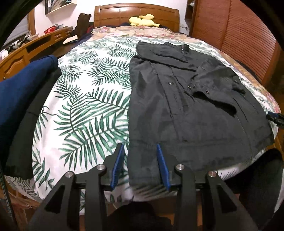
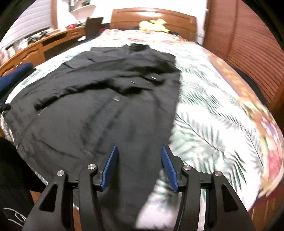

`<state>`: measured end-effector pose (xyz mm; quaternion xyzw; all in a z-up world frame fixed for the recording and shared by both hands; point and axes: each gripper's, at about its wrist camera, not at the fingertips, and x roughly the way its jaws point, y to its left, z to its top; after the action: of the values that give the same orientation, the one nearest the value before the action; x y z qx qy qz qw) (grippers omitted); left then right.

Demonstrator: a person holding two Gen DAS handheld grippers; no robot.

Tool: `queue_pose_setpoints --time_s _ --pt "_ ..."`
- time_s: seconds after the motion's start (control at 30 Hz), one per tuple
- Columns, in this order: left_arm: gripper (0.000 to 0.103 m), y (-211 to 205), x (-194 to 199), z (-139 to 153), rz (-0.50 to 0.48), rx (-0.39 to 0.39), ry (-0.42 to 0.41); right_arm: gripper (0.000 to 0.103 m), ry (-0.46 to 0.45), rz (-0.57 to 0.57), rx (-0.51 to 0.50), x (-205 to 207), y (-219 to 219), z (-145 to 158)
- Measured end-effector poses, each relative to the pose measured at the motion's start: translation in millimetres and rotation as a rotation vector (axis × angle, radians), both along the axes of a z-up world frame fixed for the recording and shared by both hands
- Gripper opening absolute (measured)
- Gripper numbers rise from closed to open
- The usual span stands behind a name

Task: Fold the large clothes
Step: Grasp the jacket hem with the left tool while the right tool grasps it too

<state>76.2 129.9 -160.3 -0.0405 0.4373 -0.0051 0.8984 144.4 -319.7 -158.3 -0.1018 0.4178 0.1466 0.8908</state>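
A black jacket (image 1: pixel 191 99) is spread flat on the leaf-print bed (image 1: pixel 85 99), its hem at the near edge. The left gripper (image 1: pixel 140 147) and right gripper (image 2: pixel 138 148) are held partly open over the hem, nothing clamped

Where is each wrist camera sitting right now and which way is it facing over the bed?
Left wrist: on the left gripper at the bed's foot, facing the headboard; open blue pads straddle the black jacket's near-left hem edge.
Right wrist: on the right gripper, same direction, blurred; open pads over the black jacket's near-right hem.
Shared: jacket, leaf-print bedspread, headboard, yellow plush toy.
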Motion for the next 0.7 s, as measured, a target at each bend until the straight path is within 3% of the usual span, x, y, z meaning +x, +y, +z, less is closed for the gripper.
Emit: queue_pose_setpoints --time_s 0.2,0.4,0.7 --pt "0.037 0 -7 -4 -0.001 -0.002 -0.002 0.054 0.069 -0.042 0.074 -8 -25 -8" --pt "0.037 0 -6 -5 -0.001 0.002 0.0 0.055 0.11 0.009 0.134 -11 -14 -12" --pt "0.037 0 -6 -6 0.0 0.0 0.0 0.054 0.085 0.047 0.229 -19 -2 -1"
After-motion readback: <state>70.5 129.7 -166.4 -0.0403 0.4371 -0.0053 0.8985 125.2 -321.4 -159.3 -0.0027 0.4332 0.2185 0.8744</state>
